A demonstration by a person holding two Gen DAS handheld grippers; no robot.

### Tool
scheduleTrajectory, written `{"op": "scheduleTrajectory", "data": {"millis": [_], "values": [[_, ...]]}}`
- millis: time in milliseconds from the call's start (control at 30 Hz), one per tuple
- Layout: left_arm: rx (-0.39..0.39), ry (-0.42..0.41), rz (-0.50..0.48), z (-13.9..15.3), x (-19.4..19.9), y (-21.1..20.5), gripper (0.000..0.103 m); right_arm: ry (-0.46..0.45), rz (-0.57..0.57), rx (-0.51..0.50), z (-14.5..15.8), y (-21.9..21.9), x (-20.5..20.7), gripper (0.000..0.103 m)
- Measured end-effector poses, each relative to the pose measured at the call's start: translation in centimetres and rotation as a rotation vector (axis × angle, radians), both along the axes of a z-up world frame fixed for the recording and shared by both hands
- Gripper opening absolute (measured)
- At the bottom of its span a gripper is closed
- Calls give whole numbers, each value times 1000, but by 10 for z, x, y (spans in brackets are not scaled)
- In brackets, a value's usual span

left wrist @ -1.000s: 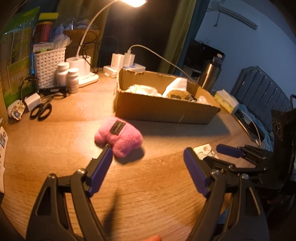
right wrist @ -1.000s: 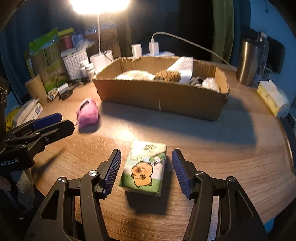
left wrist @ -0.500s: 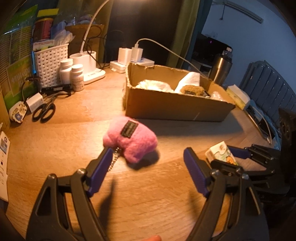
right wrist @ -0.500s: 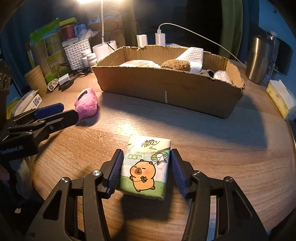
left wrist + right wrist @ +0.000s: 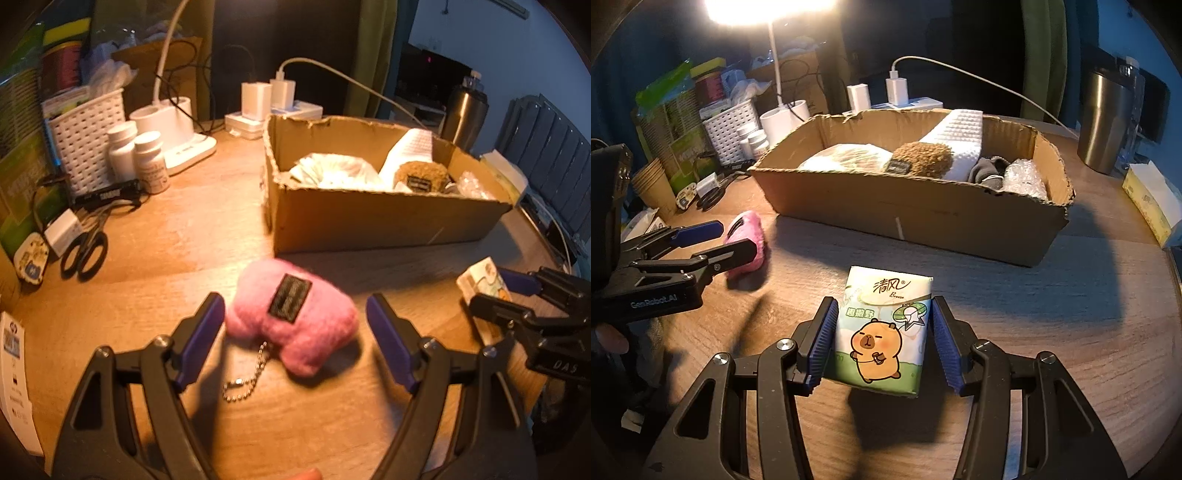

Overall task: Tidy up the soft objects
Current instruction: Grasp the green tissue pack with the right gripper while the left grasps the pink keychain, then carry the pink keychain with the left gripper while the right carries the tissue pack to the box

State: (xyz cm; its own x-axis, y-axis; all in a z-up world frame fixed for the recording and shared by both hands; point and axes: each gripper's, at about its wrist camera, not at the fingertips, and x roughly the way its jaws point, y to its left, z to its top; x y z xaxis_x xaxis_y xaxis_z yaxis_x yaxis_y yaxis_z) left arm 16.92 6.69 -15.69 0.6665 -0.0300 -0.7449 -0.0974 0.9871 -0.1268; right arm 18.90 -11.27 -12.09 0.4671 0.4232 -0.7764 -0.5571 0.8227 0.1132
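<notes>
Printed tissue pack (image 5: 884, 334) clamped in right gripper (image 5: 882, 339), jaws just closed onto its sides, low over bench (image 5: 1052, 332) in front of cardboard box (image 5: 923, 218); pink plush (image 5: 293, 314) flat before box, straddled by gaping, untouching left gripper (image 5: 295, 339); grasping step; next: squeeze plush, lift both over rim into box.

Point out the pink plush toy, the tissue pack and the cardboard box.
pink plush toy (image 5: 317, 328), left wrist view, its fuzzy body.
tissue pack (image 5: 882, 332), right wrist view, its printed front.
cardboard box (image 5: 923, 225), right wrist view, its near wall.
</notes>
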Motion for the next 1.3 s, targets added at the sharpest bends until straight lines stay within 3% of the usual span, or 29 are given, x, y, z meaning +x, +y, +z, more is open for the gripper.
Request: {"op": "scheduleTrajectory", "data": {"millis": [300,433,467,500,533,733,1300], "values": [[12,69,-11,-10,22,-1,80,1,-17,22,2,-5,14,54],[6,63,-24,-10,21,-2,79,-5,-20,28,4,-7,15,54],[4,60,-26,-9,20,-2,78,-7,-22,31,5,-7,16,54],[2,57,-29,-9,19,-2,66,-9,-22,33,5,-7,15,54],[2,61,-36,-9,19,-3,64,-10,-22,34,6,-8,15,54],[-5,41,-67,-4,10,-9,55,-26,-11,42,12,-9,13,54],[-25,-105,-88,49,2,-13,55,-89,13,79,39,-8,11,54]]}}
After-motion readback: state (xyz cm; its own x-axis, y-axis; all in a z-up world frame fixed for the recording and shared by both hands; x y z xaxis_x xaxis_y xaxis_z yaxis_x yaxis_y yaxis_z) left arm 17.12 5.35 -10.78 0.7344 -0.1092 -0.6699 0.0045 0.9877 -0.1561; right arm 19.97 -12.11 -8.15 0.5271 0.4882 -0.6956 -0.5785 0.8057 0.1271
